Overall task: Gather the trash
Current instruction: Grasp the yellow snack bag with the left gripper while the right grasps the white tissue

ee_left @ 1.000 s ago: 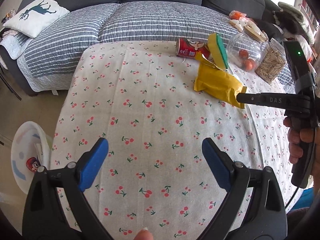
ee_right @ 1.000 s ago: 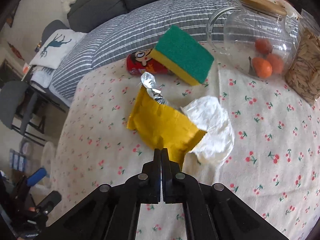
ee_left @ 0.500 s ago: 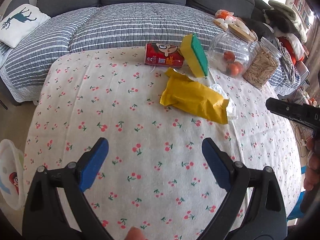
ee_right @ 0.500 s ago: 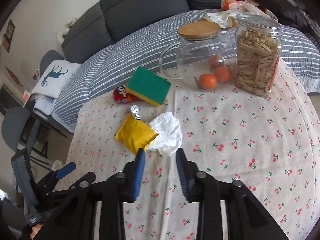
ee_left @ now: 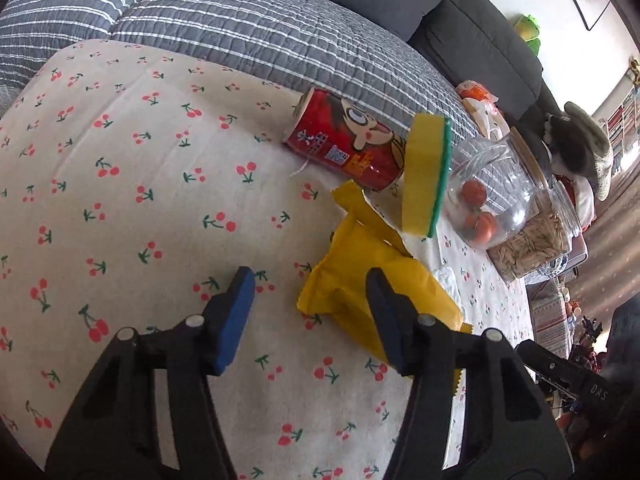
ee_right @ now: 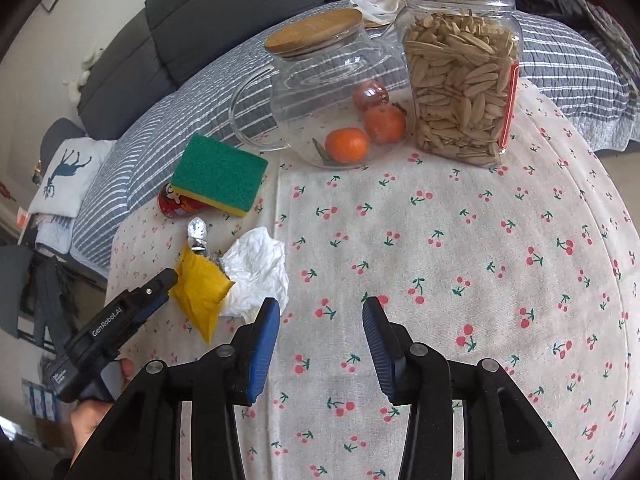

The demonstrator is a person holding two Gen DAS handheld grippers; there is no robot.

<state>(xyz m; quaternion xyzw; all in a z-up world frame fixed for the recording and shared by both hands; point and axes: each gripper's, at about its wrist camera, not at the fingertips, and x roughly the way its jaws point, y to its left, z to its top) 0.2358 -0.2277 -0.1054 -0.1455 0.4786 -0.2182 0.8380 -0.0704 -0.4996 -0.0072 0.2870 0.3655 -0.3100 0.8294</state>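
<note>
A crumpled yellow wrapper [ee_left: 356, 276] [ee_right: 200, 292] with a foil end lies on the cherry-print tablecloth [ee_left: 120, 200]. My left gripper [ee_left: 312, 316] is right at it. Its jaws are closing, with the wrapper's near corner between them and the left pad still apart from it. A white crumpled tissue [ee_right: 256, 272] lies against the wrapper's right side. Behind them a red snack can [ee_left: 344, 148] [ee_right: 172, 202] lies on its side, with a yellow-green sponge [ee_left: 426, 176] [ee_right: 220, 174] leaning on it. My right gripper [ee_right: 320, 340] hangs open over bare cloth, right of the tissue, holding nothing.
A glass pot [ee_right: 332, 92] with a wooden lid holds oranges, and a jar of seeds [ee_right: 460, 80] stands beside it at the table's far side. A sofa with a striped grey quilt [ee_left: 240, 20] runs behind the table. A hand holds the left gripper's handle.
My right gripper let go of the yellow wrapper, opened and drew back to the right. My left gripper moved in onto the wrapper and its jaws narrowed.
</note>
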